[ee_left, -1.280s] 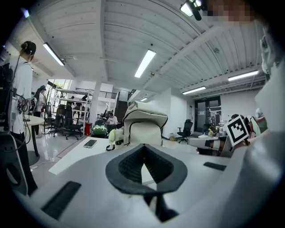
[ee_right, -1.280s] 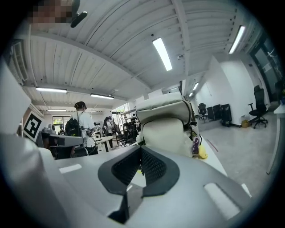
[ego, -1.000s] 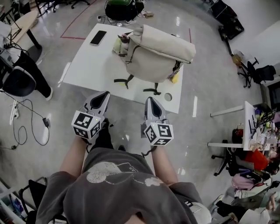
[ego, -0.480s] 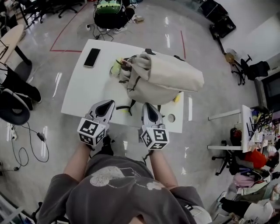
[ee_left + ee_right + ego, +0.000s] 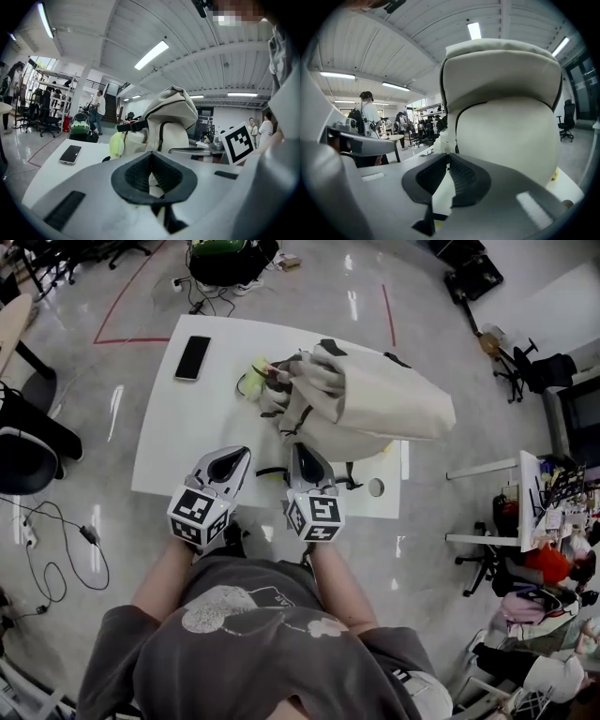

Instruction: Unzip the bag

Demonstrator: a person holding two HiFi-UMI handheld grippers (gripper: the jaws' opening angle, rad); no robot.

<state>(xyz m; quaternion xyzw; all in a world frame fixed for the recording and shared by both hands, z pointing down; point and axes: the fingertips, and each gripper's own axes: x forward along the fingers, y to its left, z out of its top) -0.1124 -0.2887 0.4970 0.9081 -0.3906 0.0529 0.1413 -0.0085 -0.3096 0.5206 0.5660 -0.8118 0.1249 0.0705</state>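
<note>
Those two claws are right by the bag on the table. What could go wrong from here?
The bag stands tall and unbraced. With the left gripper shut and the right gripper only just opening, both empty, a zipper tug might tip it. Its loose black straps by the table edge could snag a jaw.

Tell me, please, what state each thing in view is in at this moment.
bag: upright on the table, the zip that shows looks closed, neither gripper touching it.
phone: lying flat on the table, screen dark.
left gripper: shut, empty, short of the bag.
right gripper: jaws opening, nothing between them, close to the bag's base.
</note>
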